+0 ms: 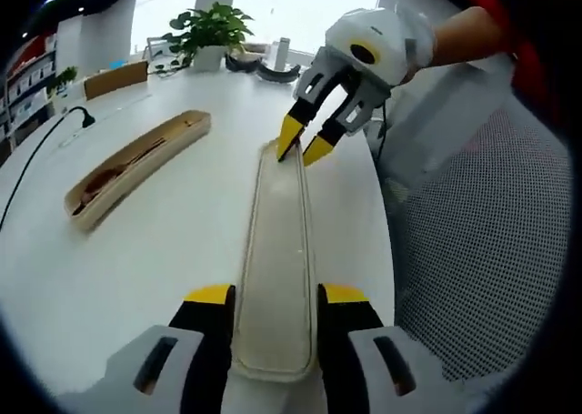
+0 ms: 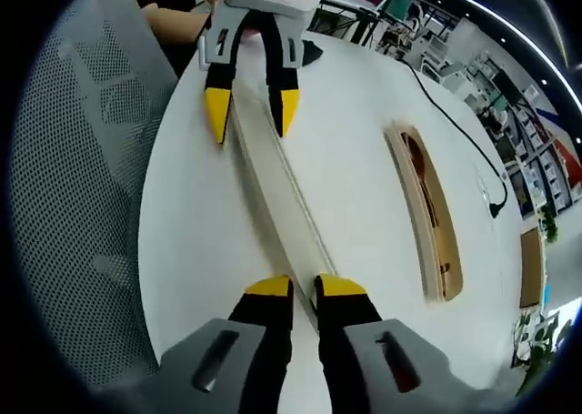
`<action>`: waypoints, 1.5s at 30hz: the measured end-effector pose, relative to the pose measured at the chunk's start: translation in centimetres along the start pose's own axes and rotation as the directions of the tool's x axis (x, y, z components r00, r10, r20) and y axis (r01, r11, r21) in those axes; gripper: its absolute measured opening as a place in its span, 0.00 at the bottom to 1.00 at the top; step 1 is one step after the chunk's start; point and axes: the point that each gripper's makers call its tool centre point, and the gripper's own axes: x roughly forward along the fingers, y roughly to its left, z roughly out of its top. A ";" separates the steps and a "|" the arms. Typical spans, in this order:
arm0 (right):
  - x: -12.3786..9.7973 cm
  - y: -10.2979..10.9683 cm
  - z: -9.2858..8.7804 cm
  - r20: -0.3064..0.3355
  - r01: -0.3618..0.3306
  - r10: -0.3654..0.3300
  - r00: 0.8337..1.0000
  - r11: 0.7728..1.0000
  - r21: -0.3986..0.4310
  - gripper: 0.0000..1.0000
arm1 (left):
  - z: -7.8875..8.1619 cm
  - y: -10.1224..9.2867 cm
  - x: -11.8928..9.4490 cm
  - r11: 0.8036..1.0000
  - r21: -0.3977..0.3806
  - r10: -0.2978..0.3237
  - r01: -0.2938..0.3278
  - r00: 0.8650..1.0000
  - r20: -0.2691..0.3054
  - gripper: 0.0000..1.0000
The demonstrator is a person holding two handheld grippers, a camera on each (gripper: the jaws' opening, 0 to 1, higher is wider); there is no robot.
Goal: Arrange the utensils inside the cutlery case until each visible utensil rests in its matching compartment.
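You have a long, pale lid (image 1: 275, 250) lying flat on the white table (image 1: 164, 250), and you have one claw at each end of it. Your left claw (image 1: 272, 297) stands wide, with a jaw on each side of the lid's near end. I cannot tell if the jaws touch the sides yet. Your right claw (image 1: 303, 146) is at the far end. Its jaws are narrow and pinch the thin rim there, as the right gripper view (image 2: 305, 291) shows too.

The case (image 1: 136, 166) lies well apart from the lid, further in on the table. It is open, and a wooden spoon (image 1: 109, 175) and what may be chopsticks lie inside it. I cannot tell from here if each one sits in its own slot.

The lid looks light and thin, like plastic. It seems stiff, but being so long it may bend or twist if you lift only one end. Its smooth sides may slip between the jaws. So hold it at both ends, on the rim or the side walls, and lift both ends together. Squeeze softly; a hard pinch could crack the thin edge.

The lid's edge lies close to the table's edge by the mesh chair (image 1: 491, 250), so do not push it that way.
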 end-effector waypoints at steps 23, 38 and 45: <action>-2.0 5.0 2.3 0.099 -0.301 0.286 0.953 0.929 0.214 0.01 | -0.9 1.3 -0.6 0.994 0.098 0.061 -0.053 0.995 -0.075 0.19; -1.1 2.0 0.2 0.066 -0.141 0.131 0.989 0.972 0.187 0.07 | -0.8 0.9 -0.3 0.989 0.144 -0.015 0.031 0.993 -0.115 0.09; -0.2 1.9 -2.5 0.001 -0.117 0.119 0.993 0.973 0.199 0.07 | -0.7 1.0 -0.3 0.990 0.134 -0.021 0.034 0.994 -0.103 0.09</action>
